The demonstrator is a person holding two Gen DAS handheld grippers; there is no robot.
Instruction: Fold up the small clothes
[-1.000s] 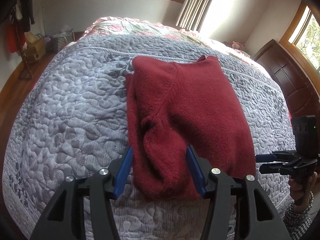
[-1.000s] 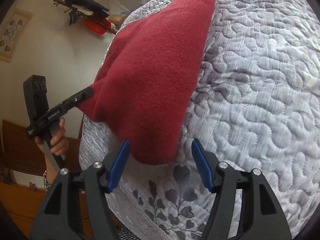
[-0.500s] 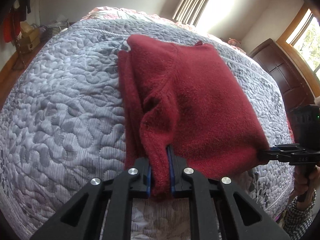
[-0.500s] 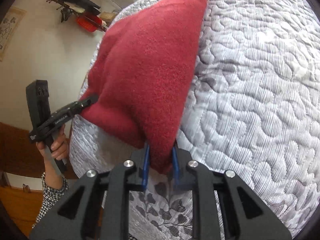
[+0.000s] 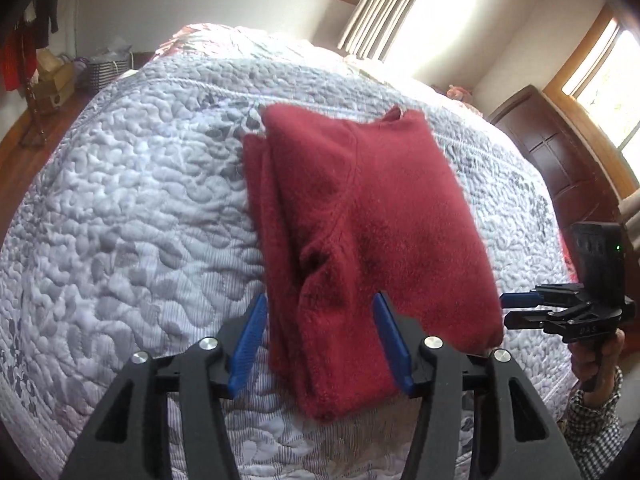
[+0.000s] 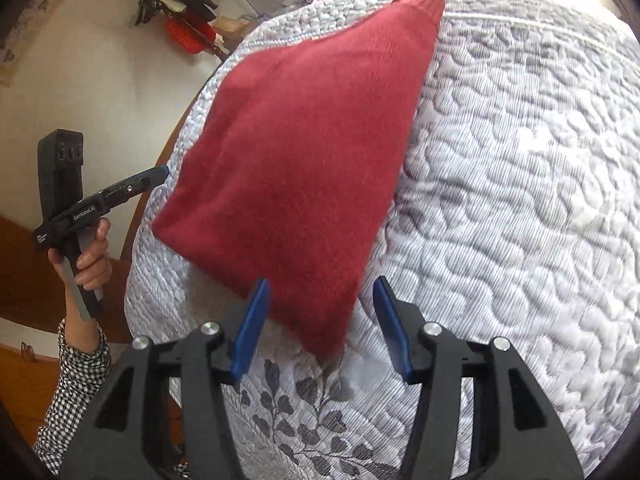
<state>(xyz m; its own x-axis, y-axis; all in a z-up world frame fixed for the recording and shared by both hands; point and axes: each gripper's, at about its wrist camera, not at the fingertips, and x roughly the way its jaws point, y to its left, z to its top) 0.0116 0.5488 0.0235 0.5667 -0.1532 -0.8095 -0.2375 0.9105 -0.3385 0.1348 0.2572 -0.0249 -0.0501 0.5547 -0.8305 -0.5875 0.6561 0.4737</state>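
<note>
Sweater [image 5: 372, 216] is lying on the quilt [image 5: 132, 208], folded into a long thick slab that runs from the near edge of the bed toward the far side, with its near end right in front of you. Your left gripper [image 5: 320, 340] is spread wide with the near left corner sitting between the blue pads [image 5: 247, 340], not pinched. Your right gripper [image 6: 320, 328] is the same, wide open around the near right corner, nothing clamped. In the left view the right gripper [image 5: 520, 308] sits just beside that corner.

My read is that you're lined up to take both near corners and bring the near end over to the far end. If so, push each pad pair deeper before you squeeze so you catch every layer, since the left side is a stack of several folds and a shallow bite may only get the top one. Close both together, lift level, and lay the near edge square on the far edge.

The material looks like a fuzzy, thick red knit, soft and a bit springy, so I'd expect the fold to puff up. There's a curved seam down the top face and a ribbed cuff [image 6: 428, 4] poking out at the far end. The quilt is grey-white, puckered stitching with a leaf print, probably grippy enough to drag.
</note>
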